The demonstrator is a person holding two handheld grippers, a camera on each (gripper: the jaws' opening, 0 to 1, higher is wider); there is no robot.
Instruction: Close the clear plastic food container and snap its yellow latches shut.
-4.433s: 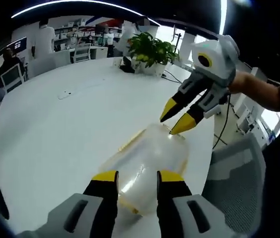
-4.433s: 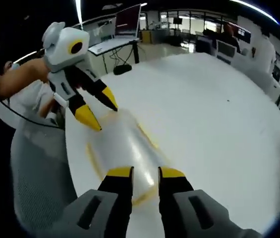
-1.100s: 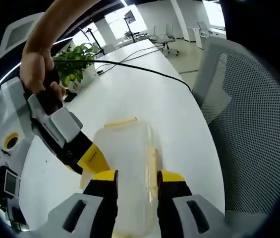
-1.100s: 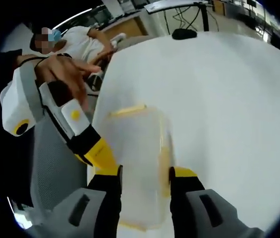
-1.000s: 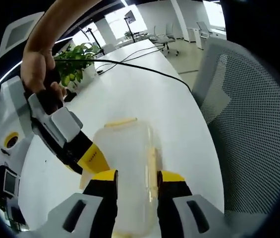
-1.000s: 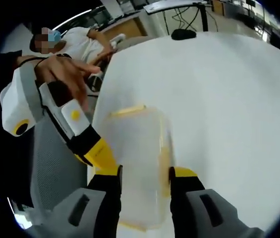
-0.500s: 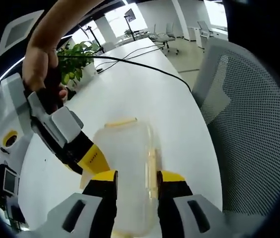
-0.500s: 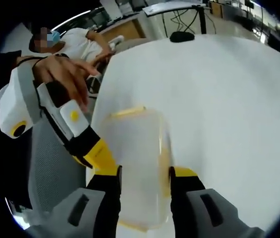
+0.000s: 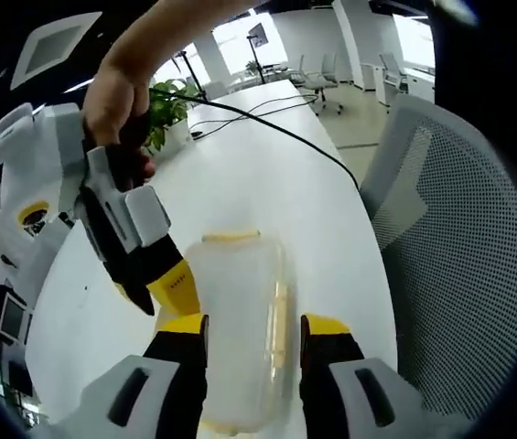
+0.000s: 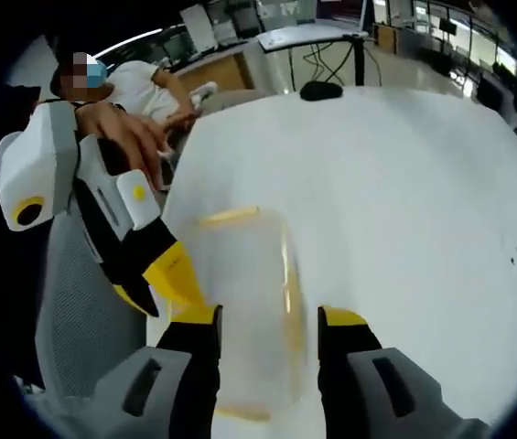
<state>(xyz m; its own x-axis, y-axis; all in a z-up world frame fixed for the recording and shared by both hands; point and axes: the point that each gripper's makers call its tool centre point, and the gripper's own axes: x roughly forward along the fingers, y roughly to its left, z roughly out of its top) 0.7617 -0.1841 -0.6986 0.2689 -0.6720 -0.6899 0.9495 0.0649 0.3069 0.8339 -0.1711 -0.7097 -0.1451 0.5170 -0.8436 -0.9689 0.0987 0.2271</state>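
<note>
On the white bench, near its edge, lies the clear plastic food container with its lid down and yellow latches along the sides. No brand, label or writing can be read on it or on the tools.

In the left gripper view the left gripper has its jaws spread, one on each side of the container; whether they touch its walls cannot be told. The right gripper comes in from the left, a hand gripping it, its yellow tips just beside the container's left wall; its jaws look nearly together there. This view also shows a potted plant and a black cable at the far end of the bench, and a grey mesh chair at the right.

In the right gripper view the right gripper straddles the container with jaws apart, the left gripper enters from the left, and a seated person is at the far left.
</note>
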